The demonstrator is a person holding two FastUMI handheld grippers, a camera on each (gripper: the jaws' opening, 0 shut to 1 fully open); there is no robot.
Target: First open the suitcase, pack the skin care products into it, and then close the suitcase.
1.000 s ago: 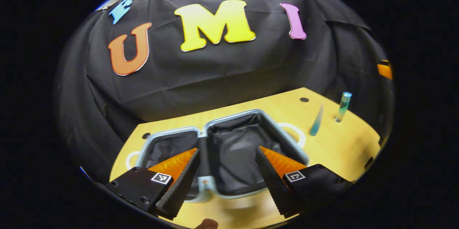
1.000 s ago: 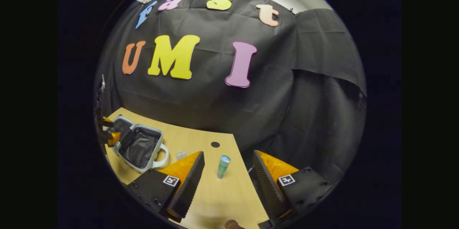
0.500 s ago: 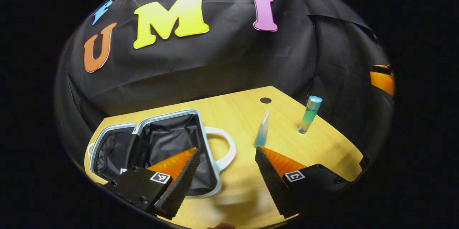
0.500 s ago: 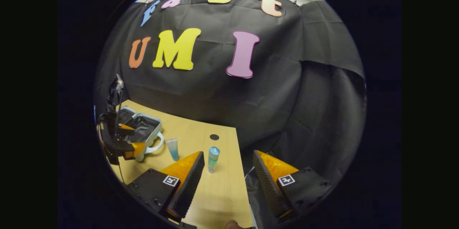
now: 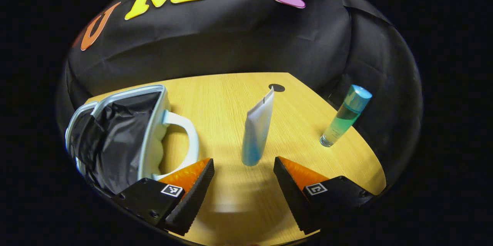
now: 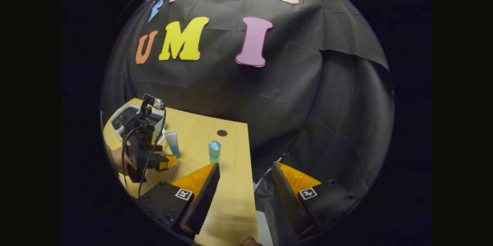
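Note:
The small pale-blue suitcase lies open on the wooden table, its black lining showing and its white handle turned toward the products. A white-and-blue tube stands upright just ahead of my left gripper, whose jaws are open and apart from it. A clear green bottle with a blue cap stands farther right. In the right gripper view my right gripper is open over the table's right edge, with the bottle ahead-left, the tube and the suitcase beyond.
A dark round hole marks the table near its far edge. The left gripper, held by a hand and trailing a cable, stands in front of the suitcase in the right gripper view. Black cloth hangs close behind the table.
My left gripper has swung right, away from over the suitcase, and now faces the tube at close range. The right gripper drifted slightly toward the table's right edge; both stayed open.

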